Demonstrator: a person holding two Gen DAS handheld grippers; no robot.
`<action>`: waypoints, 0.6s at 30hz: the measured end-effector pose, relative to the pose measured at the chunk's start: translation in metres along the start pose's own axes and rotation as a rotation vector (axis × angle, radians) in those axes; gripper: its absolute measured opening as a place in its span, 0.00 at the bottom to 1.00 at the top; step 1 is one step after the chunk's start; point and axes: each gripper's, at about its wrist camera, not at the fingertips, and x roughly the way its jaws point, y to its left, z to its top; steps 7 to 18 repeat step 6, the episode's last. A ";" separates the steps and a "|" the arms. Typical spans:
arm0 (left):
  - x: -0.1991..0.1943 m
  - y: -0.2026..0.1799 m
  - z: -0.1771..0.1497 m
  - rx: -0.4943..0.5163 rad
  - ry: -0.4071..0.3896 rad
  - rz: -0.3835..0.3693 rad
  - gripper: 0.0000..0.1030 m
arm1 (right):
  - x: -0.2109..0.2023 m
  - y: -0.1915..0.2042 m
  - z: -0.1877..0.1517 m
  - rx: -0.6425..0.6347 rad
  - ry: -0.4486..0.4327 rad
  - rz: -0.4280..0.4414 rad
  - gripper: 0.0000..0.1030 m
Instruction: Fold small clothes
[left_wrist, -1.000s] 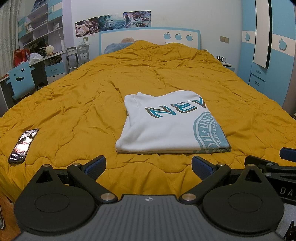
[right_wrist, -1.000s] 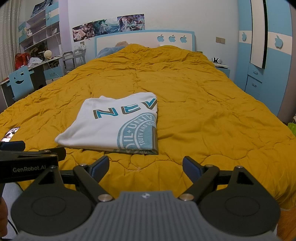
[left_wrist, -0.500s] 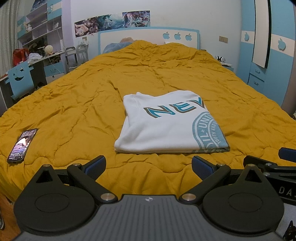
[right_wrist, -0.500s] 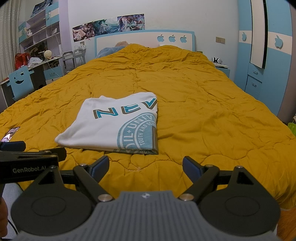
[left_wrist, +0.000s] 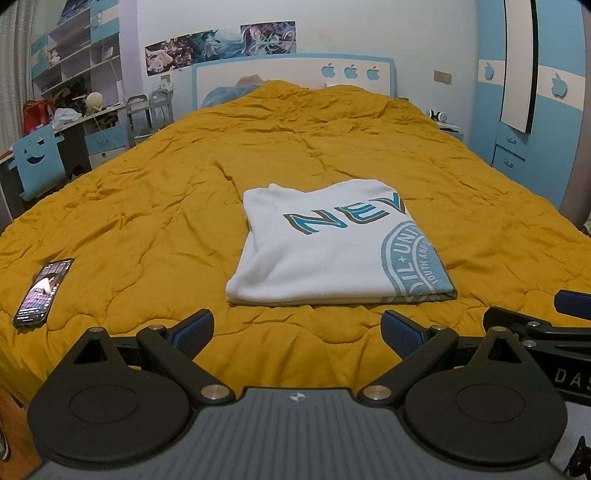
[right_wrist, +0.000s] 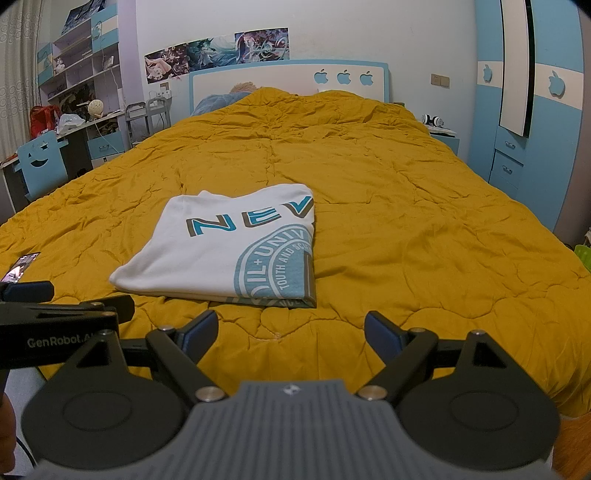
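Observation:
A white T-shirt (left_wrist: 332, 247) with blue "NEV" lettering and a round blue emblem lies folded into a flat rectangle on the mustard-yellow quilt (left_wrist: 147, 206); it also shows in the right wrist view (right_wrist: 229, 251). My left gripper (left_wrist: 297, 328) is open and empty, held near the bed's front edge, just short of the shirt's near hem. My right gripper (right_wrist: 290, 326) is open and empty, to the right of the shirt's near right corner. Each gripper shows at the edge of the other's view: the right one (left_wrist: 546, 328), the left one (right_wrist: 55, 314).
A black phone (left_wrist: 42, 293) lies on the quilt at the front left, also seen in the right wrist view (right_wrist: 20, 266). A desk with a blue chair (left_wrist: 37, 162) stands left of the bed. A blue wardrobe (left_wrist: 539, 122) stands to the right. The headboard (left_wrist: 295, 74) is at the far end.

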 end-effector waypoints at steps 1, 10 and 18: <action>0.000 0.000 0.000 0.002 -0.001 -0.003 1.00 | 0.000 0.000 0.000 0.000 0.000 0.000 0.80; 0.000 0.002 0.000 0.006 -0.007 -0.007 1.00 | 0.000 0.000 0.000 0.000 0.000 -0.001 0.80; 0.000 0.002 0.000 0.006 -0.007 -0.007 1.00 | 0.000 0.000 0.000 0.000 0.000 -0.001 0.80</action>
